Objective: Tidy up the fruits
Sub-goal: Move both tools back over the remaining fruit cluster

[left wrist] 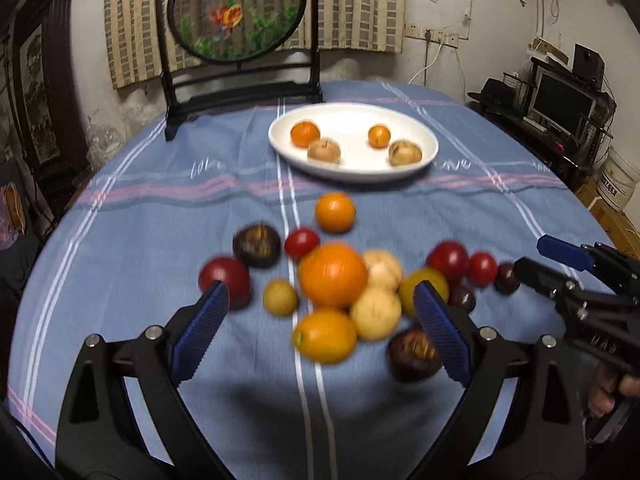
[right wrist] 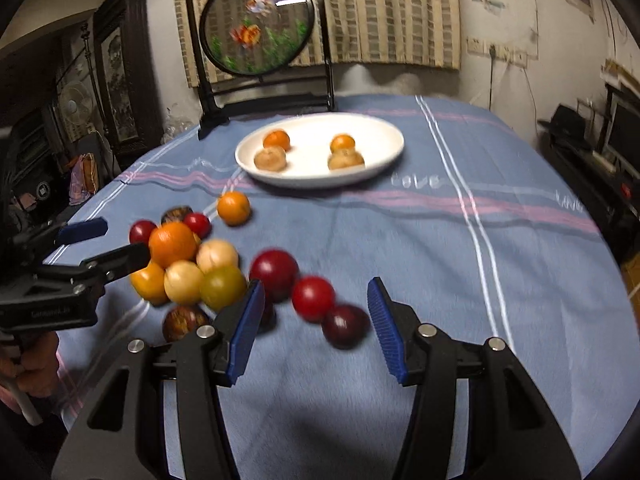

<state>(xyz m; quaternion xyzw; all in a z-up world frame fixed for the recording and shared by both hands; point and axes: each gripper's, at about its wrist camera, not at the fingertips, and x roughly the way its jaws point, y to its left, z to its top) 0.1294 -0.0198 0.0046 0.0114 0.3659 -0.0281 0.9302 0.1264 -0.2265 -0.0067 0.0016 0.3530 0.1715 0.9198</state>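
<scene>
A white oval plate (left wrist: 428, 136) (right wrist: 388, 132) at the far middle of the table holds two small oranges and two tan fruits. A pile of loose fruit lies on the blue cloth nearer me, around a big orange (left wrist: 333, 275) (right wrist: 173, 243). My left gripper (left wrist: 320, 304) is open and empty, just above the pile's near side, its fingers either side of the big orange. My right gripper (right wrist: 316, 300) is open and empty, its jaws around a red tomato (right wrist: 313, 298) and a dark plum (right wrist: 345, 326). It also shows at the right of the left wrist view (left wrist: 544, 258).
A round embroidered screen on a black stand (left wrist: 240, 12) (right wrist: 260, 24) stands at the table's far edge behind the plate. A lone orange (left wrist: 335, 212) (right wrist: 234, 208) lies between pile and plate. Shelves and a monitor (left wrist: 560, 100) stand right of the table.
</scene>
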